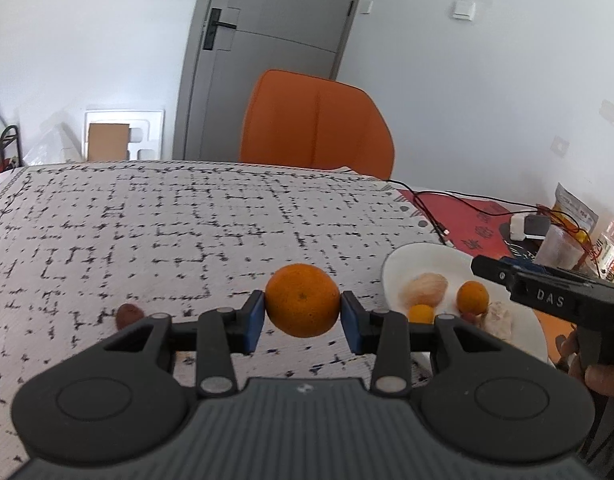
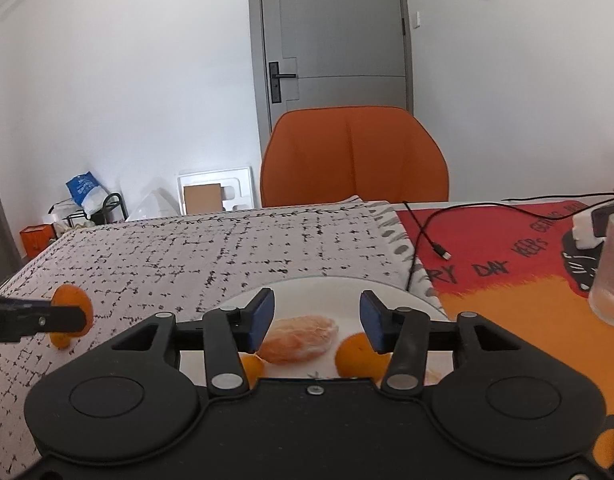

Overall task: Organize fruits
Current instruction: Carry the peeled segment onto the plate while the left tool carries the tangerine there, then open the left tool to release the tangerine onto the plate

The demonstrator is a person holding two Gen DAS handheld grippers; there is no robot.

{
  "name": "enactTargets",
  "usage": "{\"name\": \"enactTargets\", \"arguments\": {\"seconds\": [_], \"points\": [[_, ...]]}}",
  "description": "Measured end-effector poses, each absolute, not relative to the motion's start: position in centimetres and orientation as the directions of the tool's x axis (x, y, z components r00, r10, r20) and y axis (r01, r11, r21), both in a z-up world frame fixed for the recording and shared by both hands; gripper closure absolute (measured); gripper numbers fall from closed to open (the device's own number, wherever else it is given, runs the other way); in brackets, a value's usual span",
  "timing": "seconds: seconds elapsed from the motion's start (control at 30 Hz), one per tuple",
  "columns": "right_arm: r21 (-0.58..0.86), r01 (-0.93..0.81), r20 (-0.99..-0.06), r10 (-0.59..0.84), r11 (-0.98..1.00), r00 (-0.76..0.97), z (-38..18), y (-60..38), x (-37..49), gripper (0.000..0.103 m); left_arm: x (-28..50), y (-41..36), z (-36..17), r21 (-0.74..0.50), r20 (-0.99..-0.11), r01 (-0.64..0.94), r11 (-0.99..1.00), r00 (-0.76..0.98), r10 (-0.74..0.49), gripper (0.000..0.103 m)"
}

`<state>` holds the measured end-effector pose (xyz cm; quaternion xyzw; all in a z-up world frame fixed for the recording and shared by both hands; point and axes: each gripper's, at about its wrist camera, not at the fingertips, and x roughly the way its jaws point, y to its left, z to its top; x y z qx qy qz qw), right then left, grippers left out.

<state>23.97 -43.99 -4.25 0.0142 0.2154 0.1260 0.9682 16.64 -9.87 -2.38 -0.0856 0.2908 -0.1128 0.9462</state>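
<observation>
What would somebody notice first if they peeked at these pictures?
Probably the big orange squeezed between the left tongs, held up over the speckled tablecloth. Next, the white plate under the open right tongs, with a peeled orange and small whole oranges on it. Behind the table stands a bright orange chair, in front of a grey door.

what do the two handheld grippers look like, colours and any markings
Both match: the left gripper and right gripper have matte black bodies with round side housings, ribbed centre panels, silver pivot pins and blue pads on the fingertips. Seen side-on from the left wrist view, the right gripper's black arm carries pale letters reading DAS. No cables show on either, and no sleeve is visible.
</observation>
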Motion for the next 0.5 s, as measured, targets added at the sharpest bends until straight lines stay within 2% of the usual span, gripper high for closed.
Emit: {"name": "enactTargets", "arguments": {"seconds": [0.07, 0.2, 0.5], "points": [[0.087, -0.229, -0.414, 0.244, 0.97, 0.877, -4.2, -44.6, 23.4, 0.049, 16.8, -10.4, -2.3, -0.226, -0.529, 0.179, 0.957, 0.803, -0.275, 0.064], [0.095, -0.214, -0.416, 0.234, 0.972, 0.879, -4.3, -45.6, 22.4, 0.048, 17.2, -11.7, -2.2, -0.222, -0.526, 0.211, 0.952, 0.796, -0.299, 0.064], [0.102, -0.189, -0.422, 0.215, 0.977, 0.881, -4.6, -47.0, 20.9, 0.039, 17.9, -14.3, -2.1, -0.22, -0.522, 0.279, 0.935, 0.776, -0.354, 0.064]]}}
